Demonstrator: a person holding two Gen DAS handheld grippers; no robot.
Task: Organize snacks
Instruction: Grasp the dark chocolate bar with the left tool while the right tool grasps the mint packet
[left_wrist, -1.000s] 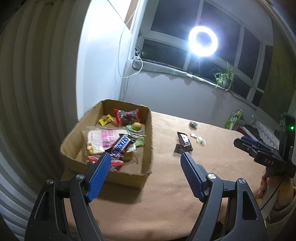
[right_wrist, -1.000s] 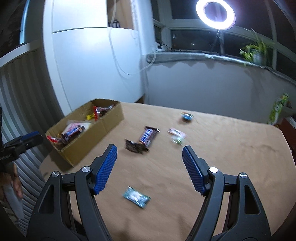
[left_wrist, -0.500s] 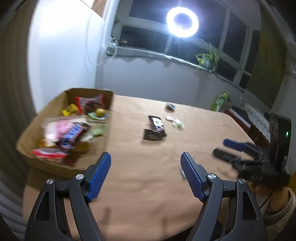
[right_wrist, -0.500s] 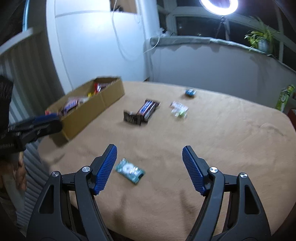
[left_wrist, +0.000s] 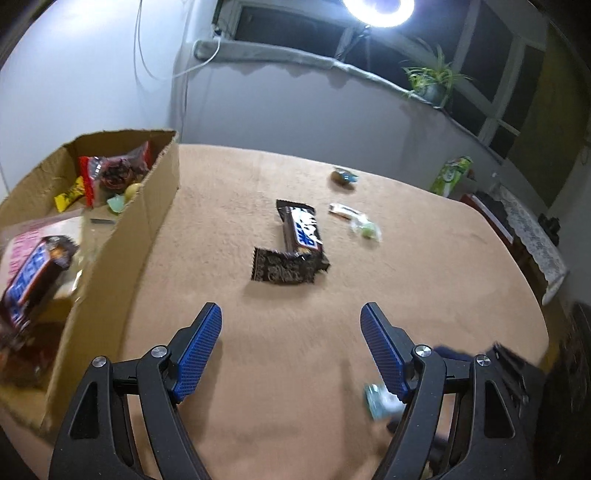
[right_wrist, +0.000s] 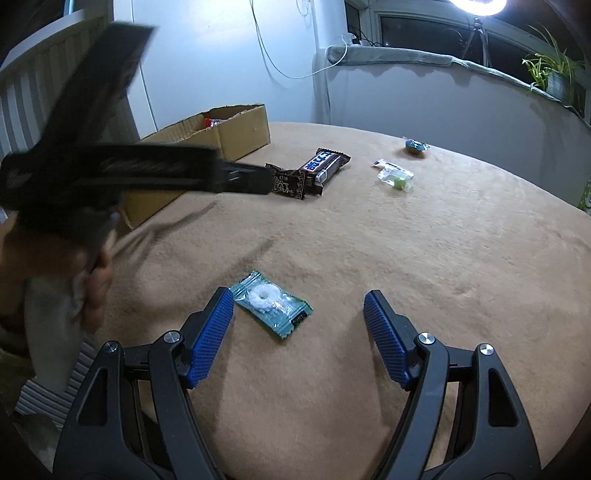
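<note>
A cardboard box (left_wrist: 147, 221) holding several snacks stands at the table's left. On the tan cloth lie a Snickers bar (left_wrist: 301, 229), a dark patterned packet (left_wrist: 282, 271), a clear-wrapped green candy (left_wrist: 364, 227) and a small blue candy (left_wrist: 343, 176). My left gripper (left_wrist: 291, 314) hovers open short of the dark packet, nothing between its fingers. A teal mint candy (right_wrist: 271, 302) lies flat just inside the left finger of my open right gripper (right_wrist: 299, 299), untouched. The same candy (left_wrist: 380, 400) shows blurred by my left gripper's right finger.
In the right wrist view the blurred left gripper body (right_wrist: 110, 170) crosses the left side in front of the box (right_wrist: 221, 133), with a person's hand (right_wrist: 92, 291) below it. A green can (left_wrist: 452, 175) and a potted plant (left_wrist: 432, 83) stand past the table's far edge.
My left gripper swung right from the box to the table's middle and sank. My right gripper came down over the teal candy, which now sits by its left finger. Both stayed open.
</note>
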